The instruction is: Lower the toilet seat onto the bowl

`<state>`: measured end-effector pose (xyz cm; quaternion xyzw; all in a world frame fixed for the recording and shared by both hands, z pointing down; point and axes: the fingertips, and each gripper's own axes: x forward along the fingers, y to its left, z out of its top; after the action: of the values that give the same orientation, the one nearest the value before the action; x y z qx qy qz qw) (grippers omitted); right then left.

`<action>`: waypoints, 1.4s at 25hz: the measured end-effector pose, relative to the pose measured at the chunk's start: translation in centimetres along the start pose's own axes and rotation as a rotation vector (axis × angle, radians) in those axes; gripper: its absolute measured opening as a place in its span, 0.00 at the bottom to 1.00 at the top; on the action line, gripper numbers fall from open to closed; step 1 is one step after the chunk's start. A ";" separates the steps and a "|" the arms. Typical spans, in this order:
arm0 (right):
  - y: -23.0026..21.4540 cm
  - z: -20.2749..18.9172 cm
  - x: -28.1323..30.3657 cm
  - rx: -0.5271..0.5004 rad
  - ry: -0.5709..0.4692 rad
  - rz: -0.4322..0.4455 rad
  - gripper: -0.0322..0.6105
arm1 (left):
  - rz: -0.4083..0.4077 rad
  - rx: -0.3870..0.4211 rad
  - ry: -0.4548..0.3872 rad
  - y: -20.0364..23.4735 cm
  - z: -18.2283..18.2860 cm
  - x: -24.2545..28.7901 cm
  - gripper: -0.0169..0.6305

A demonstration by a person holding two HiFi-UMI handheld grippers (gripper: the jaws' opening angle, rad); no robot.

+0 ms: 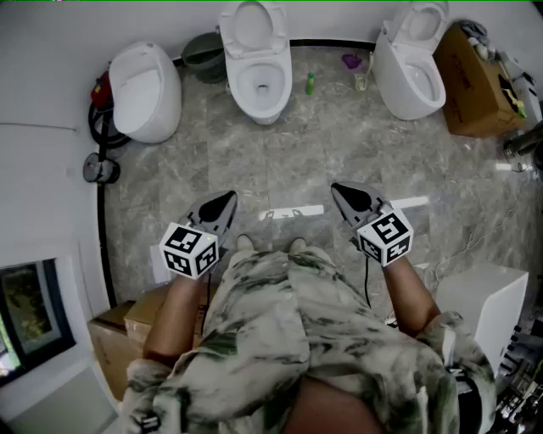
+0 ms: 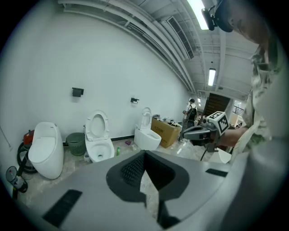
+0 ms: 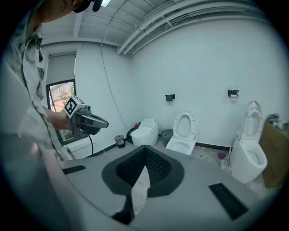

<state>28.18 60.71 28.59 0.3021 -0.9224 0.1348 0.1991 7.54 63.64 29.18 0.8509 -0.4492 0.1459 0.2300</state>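
Grey marble floor (image 1: 280, 153) seen beneath both tools. Left tool (image 1: 227, 200) closed, nothing held between jaws. Right tool (image 1: 338, 188) likewise closed and empty. Both tools held low in front of person, well apart from toilets. Toilet seat (image 1: 253, 24) raised upright at back of middle toilet, bowl (image 1: 259, 85) uncovered. Green bottle (image 1: 310, 82) stood on floor just beside bowl. Waste bin (image 1: 202, 56) set on bowl's other side, by wall

shirt (image 1: 288, 339): green-white camouflage | left hand-held gripper (image 1: 227, 199), right hand-held gripper (image 1: 337, 188): grey, black-white square markings
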 end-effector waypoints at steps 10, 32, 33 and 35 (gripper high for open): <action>-0.5 -1.0 -0.9 0.017 0.007 0.043 0.08 | -0.006 -0.011 0.000 -2.3 -0.5 1.1 0.06; -10.4 6.2 11.4 -0.120 0.046 -0.026 0.44 | -0.063 0.153 -0.022 13.0 8.6 9.3 0.33; -10.8 6.9 12.7 -0.114 0.051 -0.033 0.44 | -0.072 0.154 -0.023 14.5 9.4 9.8 0.32; -11.4 8.5 15.3 -0.106 0.060 -0.045 0.43 | -0.087 0.155 -0.026 17.6 10.8 10.4 0.33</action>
<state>21.41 41.00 29.43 0.3075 -0.9149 0.0905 0.2453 -0.86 42.07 29.29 0.8867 -0.4020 0.1590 0.1637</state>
